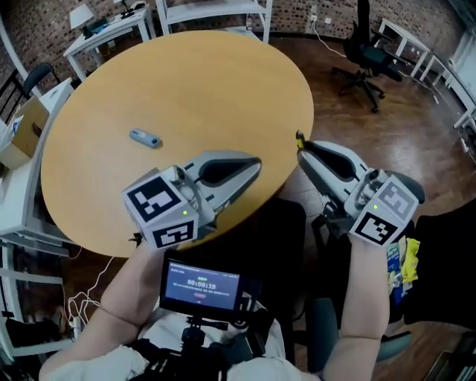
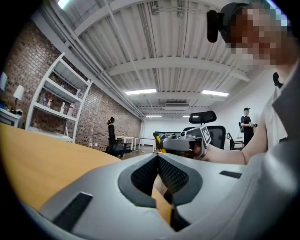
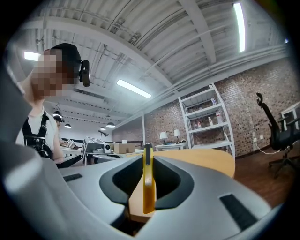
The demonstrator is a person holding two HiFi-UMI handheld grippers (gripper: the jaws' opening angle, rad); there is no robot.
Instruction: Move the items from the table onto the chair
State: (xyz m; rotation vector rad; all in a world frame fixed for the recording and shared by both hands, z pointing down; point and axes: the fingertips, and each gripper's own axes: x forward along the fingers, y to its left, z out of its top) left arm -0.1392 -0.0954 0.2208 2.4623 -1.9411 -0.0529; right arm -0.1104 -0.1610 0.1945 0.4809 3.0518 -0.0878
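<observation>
A thin yellow tool (image 1: 300, 138) with a black tip stands edge-on between the jaws of my right gripper (image 1: 300, 151), which is shut on it just off the round wooden table's (image 1: 208, 82) right edge. In the right gripper view the yellow tool (image 3: 148, 187) sits upright in the right gripper (image 3: 147, 161). My left gripper (image 1: 255, 165) hovers over the table's near edge, its jaws together with nothing in them; the left gripper (image 2: 158, 157) looks toward the right one. A small blue-grey item (image 1: 144, 138) lies on the table to the left.
A black chair (image 1: 286, 223) stands below the table's near edge, between the two grippers. Yellow packets (image 1: 401, 264) lie on a dark surface at the lower right. A black office chair (image 1: 364, 52), white shelves (image 1: 216, 11) and a cardboard box (image 1: 26, 126) ring the table.
</observation>
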